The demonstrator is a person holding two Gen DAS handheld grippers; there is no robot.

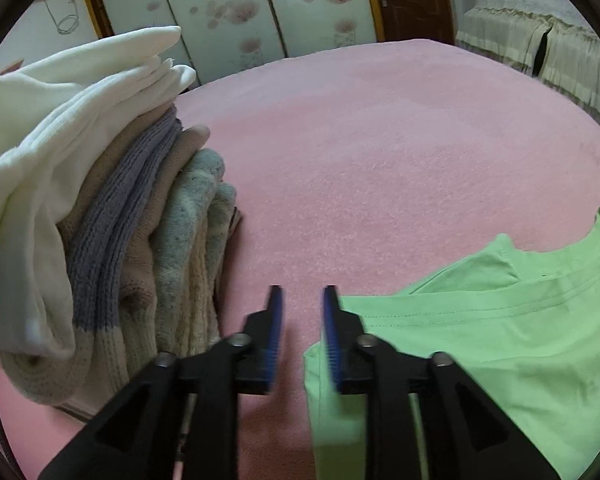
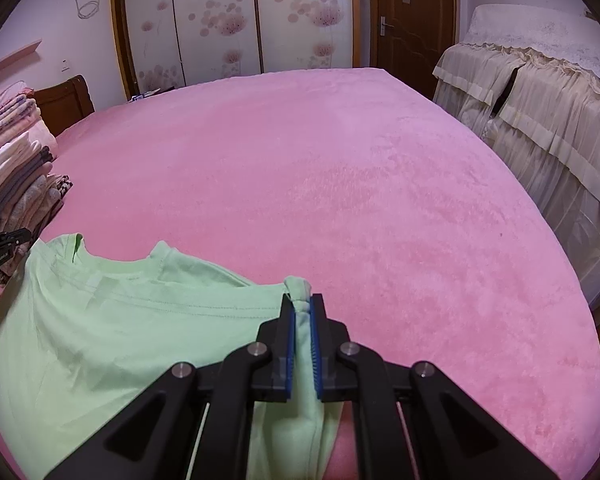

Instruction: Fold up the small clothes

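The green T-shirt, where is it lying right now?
The green T-shirt lies on the pink bedspread, right of the stack of folded clothes; the right tongs pinch its edge.

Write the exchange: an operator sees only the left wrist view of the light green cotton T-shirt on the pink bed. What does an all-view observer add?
Operator: My left tool is open over the pink plush bedspread. Is the light green cotton T-shirt gripped anywhere?
Observer: Yes, the right tool is shut on a bunched edge of it.
Operator: Which end is that?
Observer: The side away from the folded clothes stack, near the neckline end.
Operator: Anything beyond that side?
Observer: Only bare bedspread up to cream draped furniture.
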